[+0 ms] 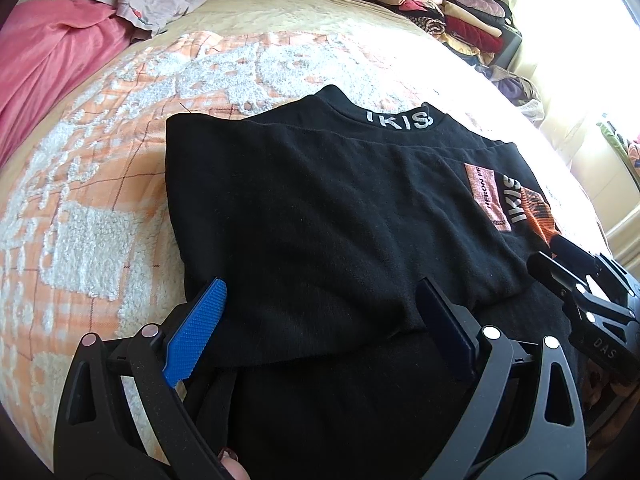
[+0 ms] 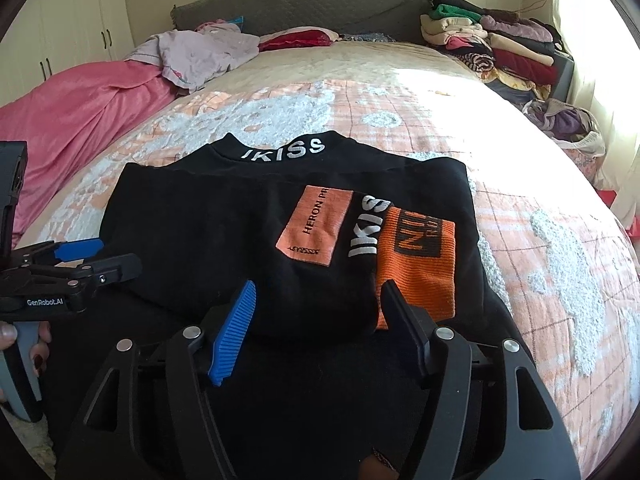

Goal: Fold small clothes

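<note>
black top (image 2: pixel 224 248) lies on the bed (image 2: pixel 400 92), collar with white lettering (image 2: pixel 284 150) at the far side, hem edge nearest the cameras. it looks partly folded: sides read as turned in to a rough rectangle, and an orange cuff (image 2: pixel 418 256) lies across the chest print on the right. my read is the sleeve/side folds are done and the bottom-to-top fold is in hand.

left gripper (image 1: pixel 322 312): fingers spread wide, blue pad (image 1: pixel 196 328) at the left of the near folded edge, dark pad at the right. the cloth edge sits between them but nothing is pinched. pointed low along the garment toward the collar, close above the fabric.

right gripper (image 2: pixel 318 316): fingers also apart, straddling the near edge just below the orange cuff, gripping nothing. same low forward pose. in the left wrist view it shows at the far right edge; the two tools sit side by side along the near edge, left one toward the left corner.

next move, as i judge it: close each pair of fingers on the near edge, taking all layers, lift and carry it toward the collar together. risk: the loose cuff slides off, or only the top layer gets caught and the fold opens.

pink quilt (image 2: pixel 80 108) and stacked clothes (image 2: pixel 496 44) lie well apart from the work.
</note>
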Tool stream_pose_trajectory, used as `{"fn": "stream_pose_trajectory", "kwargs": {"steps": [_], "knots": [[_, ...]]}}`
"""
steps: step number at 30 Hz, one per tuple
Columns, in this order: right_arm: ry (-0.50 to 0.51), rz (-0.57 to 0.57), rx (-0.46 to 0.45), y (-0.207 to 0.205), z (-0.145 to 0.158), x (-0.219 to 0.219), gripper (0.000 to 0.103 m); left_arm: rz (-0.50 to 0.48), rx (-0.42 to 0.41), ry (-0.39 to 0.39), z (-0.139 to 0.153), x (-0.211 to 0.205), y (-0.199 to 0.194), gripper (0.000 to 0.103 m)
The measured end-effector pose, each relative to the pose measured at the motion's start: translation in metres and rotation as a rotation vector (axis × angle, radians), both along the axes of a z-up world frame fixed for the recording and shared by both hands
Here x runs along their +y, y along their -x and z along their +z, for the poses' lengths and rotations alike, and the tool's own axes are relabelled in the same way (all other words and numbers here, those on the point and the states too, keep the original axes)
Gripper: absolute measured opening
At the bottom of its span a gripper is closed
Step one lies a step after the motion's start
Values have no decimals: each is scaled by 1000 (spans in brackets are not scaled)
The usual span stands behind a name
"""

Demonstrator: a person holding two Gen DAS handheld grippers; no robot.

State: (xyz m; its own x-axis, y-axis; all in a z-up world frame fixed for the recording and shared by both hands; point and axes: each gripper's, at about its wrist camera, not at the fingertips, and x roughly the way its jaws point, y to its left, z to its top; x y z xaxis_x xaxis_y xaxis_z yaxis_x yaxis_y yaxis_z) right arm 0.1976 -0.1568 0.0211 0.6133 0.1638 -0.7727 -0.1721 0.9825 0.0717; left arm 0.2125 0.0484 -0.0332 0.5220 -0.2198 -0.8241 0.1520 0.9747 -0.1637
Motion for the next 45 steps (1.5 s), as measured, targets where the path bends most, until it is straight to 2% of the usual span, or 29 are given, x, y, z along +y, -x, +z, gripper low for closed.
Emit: {"fn": "stream_pose_trajectory", "kwargs": {"steps": [3,6,10,17,22,34,45], "knots": [[-13,-15,-2,4,0,-4,67,1,-3,2,1,0,1,89],[-21,-29,-9,9,2,-6,76,0,-6,2,2,1,2,89],[-27,-54,-46,17,8,-8,80,-3,-14,3,7,0,5,89],[-42,-81,-95,28,24,-13,93,3,-56,11,21,4,15,89],[-48,-99,-108,34,33,-15,96,16,-88,19,30,7,22,93],[-47,-122,-126,54,46,-22,98,106,-148,59,43,24,34,93],[-83,-146,-142,73,52,-37,98,115,-194,-32,41,26,66,93]]}}
